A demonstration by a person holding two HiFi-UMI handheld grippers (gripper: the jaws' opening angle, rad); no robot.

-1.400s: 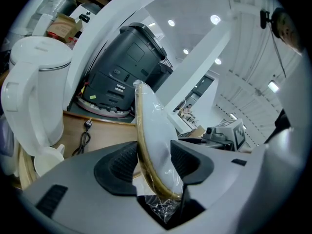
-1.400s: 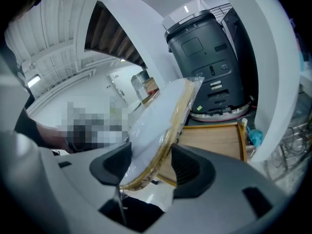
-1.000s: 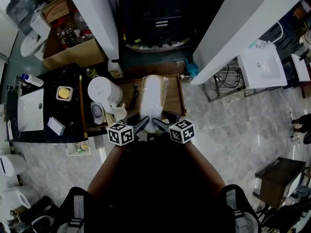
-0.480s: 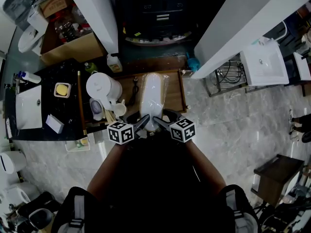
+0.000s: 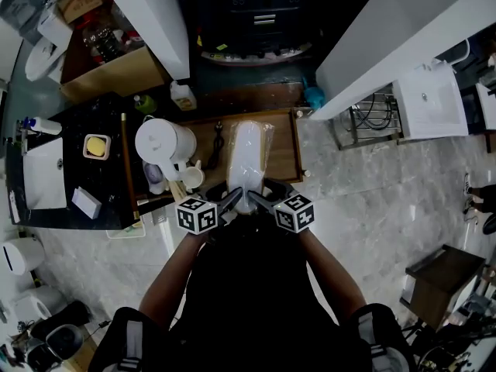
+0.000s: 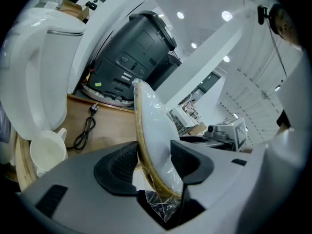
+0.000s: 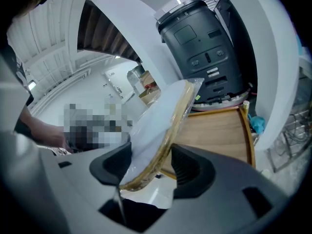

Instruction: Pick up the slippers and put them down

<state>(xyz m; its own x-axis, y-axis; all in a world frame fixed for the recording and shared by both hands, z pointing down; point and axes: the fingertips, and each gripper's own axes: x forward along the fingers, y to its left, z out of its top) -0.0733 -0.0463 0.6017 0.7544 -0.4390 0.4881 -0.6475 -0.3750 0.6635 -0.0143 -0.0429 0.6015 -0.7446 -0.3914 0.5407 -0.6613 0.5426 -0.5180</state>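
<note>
Between the L gripper's [image 6: 153,157] jaws: slippers [image 6: 155,130], a white pair in clear wrap, stood on edge, near end pinched by both pads. R gripper [image 7: 151,167] just beside it, clamped on the same end. Pair runs fwd from both grippers over the table [image 5: 283,157]; can't tell if the far tip touches. Left of L gripper: kettle [image 5: 163,142], cup [image 5: 190,178], cable [image 5: 217,142]. Ahead, past the tip: black machine [image 6: 131,57].

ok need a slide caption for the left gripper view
Left gripper, jaws closed on plastic-wrapped white slippers, above a wooden tray beside a white kettle.
</note>
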